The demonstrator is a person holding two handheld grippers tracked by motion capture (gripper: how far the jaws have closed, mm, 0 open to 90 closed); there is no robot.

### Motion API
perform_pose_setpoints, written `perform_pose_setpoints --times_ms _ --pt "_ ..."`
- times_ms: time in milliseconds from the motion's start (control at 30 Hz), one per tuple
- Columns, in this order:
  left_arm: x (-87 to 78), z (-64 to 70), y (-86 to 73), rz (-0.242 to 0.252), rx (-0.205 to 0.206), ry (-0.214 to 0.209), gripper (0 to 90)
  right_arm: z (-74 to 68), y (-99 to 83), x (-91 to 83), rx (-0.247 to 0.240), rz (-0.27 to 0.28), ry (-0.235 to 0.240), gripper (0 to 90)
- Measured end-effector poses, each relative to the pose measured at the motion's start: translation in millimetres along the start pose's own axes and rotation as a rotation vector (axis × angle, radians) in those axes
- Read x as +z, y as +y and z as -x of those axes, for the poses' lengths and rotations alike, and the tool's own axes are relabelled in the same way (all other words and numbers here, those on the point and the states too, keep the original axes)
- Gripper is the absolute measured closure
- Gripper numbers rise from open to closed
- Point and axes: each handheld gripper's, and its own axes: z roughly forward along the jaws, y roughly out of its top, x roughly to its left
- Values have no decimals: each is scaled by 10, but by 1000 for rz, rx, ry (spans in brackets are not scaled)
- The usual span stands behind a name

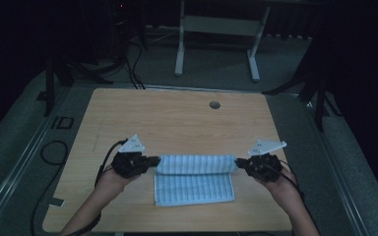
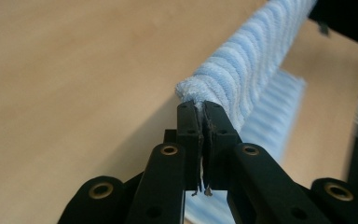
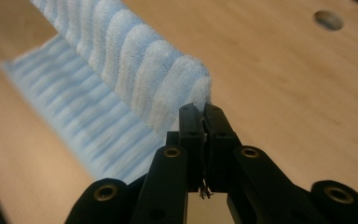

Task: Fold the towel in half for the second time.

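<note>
From above, the left gripper [image 1: 150, 161] and right gripper [image 1: 239, 163] each pinch 1 end of the striped blue towel [image 1: 195, 186], its far edge lifted and curled over near the table's [image 1: 177, 118] front. Each gripper view shows jaws clamped tight on a corner, apparently 2 layers thick. Bare wood lies open beyond the towel, up to a round hole [image 1: 214, 104].

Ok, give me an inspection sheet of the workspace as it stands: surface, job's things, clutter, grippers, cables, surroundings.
Surface: wooden table, bare apart from the towel; a round hole near the far edge.
Job's things: blue striped towel, its far edge lifted and folded toward the person, near part flat on the table.
Clutter: nothing seen.
Grippers: left gripper shut on the towel's left corner, right gripper shut on its right corner; both gripper views show the jaws pinching cloth.
Cables: one trails from each gripper; a black cable loops on the floor at left.
Surroundings: dim room, grey floor, white frame beyond the table, dark stands at both sides.
</note>
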Motion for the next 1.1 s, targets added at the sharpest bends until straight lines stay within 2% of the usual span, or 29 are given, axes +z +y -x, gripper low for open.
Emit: perform_pose_setpoints --times_ms 33,67,167,200,300,333,367,400,433,467,500,567,633,767,800,833,867,900,1033,1100 --pt "11 57 -69 -3 -5 0 860 -44 -58 -8 -4 -3 1 876" --pt "30 103 -134 -15 -11 -11 860 -77 -117 -13 12 1 13 876" --pt "97 226 -328 -57 -5 -25 858 -182 -294 8 17 -18 31 876" --pt "110 248 -365 -64 -5 -24 856 -220 -368 21 28 -27 44 875" --pt "138 280 -469 -99 -29 -57 846 -286 -515 60 42 -52 68 874" --pt "132 295 -483 -118 -24 -57 825 -300 -562 75 63 -72 92 861" --pt "99 319 -488 -119 1 -57 773 -317 -599 81 69 -89 105 819" --pt "79 329 -479 -129 17 -55 667 -329 -626 68 67 -100 96 795" --pt "46 340 -459 -137 35 -35 603 -326 -632 53 69 -97 85 781" --pt "11 339 -436 -121 35 -33 564 -312 -625 22 76 -90 80 766" --pt "-15 334 -406 -105 23 -49 557 -293 -606 -8 81 -78 77 766" --pt "-24 338 -335 -83 16 -46 514 -261 -543 -36 77 -65 53 745" --pt "25 352 -299 -86 10 -55 509 -242 -475 -10 71 -60 49 745" --pt "250 389 -316 -117 26 -73 509 -297 -388 204 46 -82 74 743" --pt "321 381 -333 -134 11 -90 509 -315 -379 272 35 -90 77 735" --pt "321 381 -333 -134 11 -90 509 -315 -379 272 35 -90 77 735" --pt "479 350 -377 -171 10 -93 509 -320 -375 342 31 -101 85 735" --pt "537 327 -391 -187 4 -94 509 -320 -368 502 25 -117 88 733" --pt "682 190 -423 -222 -13 -60 513 -273 -374 714 45 -152 92 731" --pt "716 128 -429 -230 -30 -60 526 -248 -388 805 46 -170 86 727"
